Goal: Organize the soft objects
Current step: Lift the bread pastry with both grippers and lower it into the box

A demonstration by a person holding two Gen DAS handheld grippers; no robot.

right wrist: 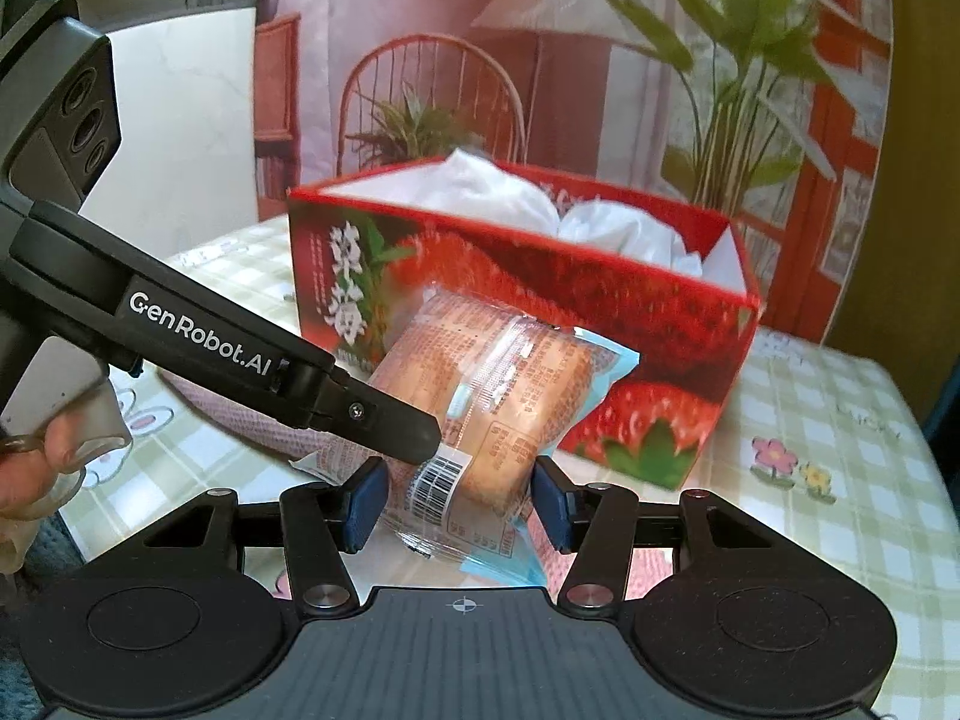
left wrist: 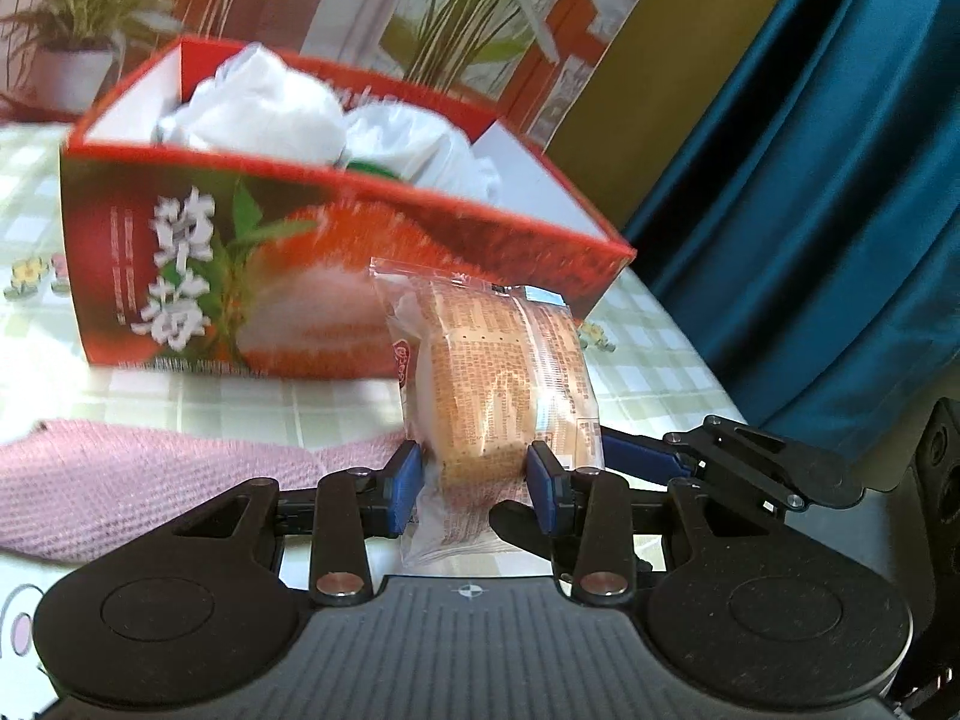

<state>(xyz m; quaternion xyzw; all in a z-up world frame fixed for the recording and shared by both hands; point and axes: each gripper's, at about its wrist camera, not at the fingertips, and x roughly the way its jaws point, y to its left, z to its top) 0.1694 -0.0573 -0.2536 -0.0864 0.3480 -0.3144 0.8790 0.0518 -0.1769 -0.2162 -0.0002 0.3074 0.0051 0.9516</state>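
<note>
Both tongs, the left tongs [left wrist: 474,480] and the right tongs [right wrist: 459,498], grip one wrapped bread [right wrist: 480,396] above the counter [right wrist: 840,480], with the red box [right wrist: 600,276] at twelve o'clock; uneven pulling may tear its wrapper.

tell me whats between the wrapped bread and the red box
Nothing: in the left wrist view only bare checked tablecloth separates the wrapped bread from the red box.

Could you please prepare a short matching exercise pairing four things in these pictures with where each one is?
Things:
1. clear-wrapped orange bread packet
2. crumpled white plastic bags
3. pink knitted cloth
4. red strawberry-print cardboard box

Places:
A. flat on the checked tablecloth
B. inside the box
C. between the tools' blue pads
D. standing behind the packet

Pairs: 1-C, 2-B, 3-A, 4-D
</note>
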